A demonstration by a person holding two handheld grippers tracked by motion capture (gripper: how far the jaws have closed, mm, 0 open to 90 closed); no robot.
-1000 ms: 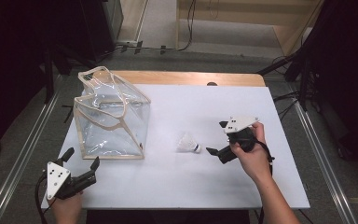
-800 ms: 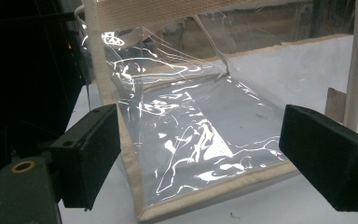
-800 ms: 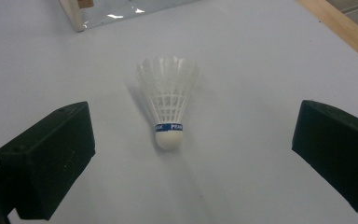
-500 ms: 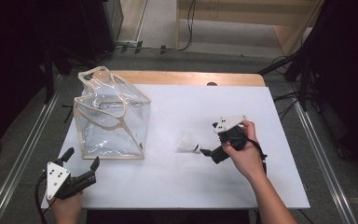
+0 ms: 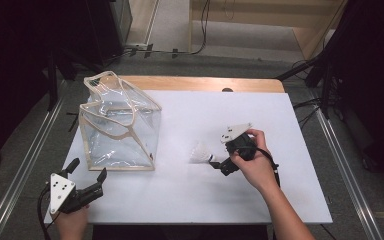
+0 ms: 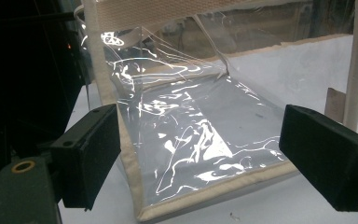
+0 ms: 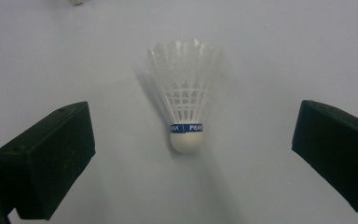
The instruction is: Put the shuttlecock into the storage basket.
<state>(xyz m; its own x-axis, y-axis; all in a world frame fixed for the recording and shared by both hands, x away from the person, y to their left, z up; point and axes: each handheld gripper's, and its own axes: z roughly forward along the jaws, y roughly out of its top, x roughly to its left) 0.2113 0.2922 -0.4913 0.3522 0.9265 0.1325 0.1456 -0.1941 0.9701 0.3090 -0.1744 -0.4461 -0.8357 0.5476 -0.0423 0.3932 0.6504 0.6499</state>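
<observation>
A white shuttlecock [image 5: 199,152] with a blue band lies on its side on the white table [image 5: 260,200], cork toward my right gripper [image 5: 216,161]. In the right gripper view the shuttlecock [image 7: 186,109] lies just ahead of the wide-open jaws of my right gripper [image 7: 193,156], untouched. A clear plastic bag [image 5: 116,131] with beige trim and handles stands at the left. My left gripper [image 5: 87,171] rests near the table's front left corner, open, pointing at the bag's lower corner. Seen from the left gripper view, the bag [image 6: 191,126] sits beyond the open left gripper [image 6: 209,156].
A wooden strip [image 5: 205,84] runs along the table's far edge. Metal rails [image 5: 345,165] flank the table on both sides. Dark equipment and cables stand on the floor behind. Bare white tabletop spreads between the bag and the shuttlecock.
My right gripper has moved left across the table up to the shuttlecock's cork end. The left gripper, bag and shuttlecock have stayed in place.
</observation>
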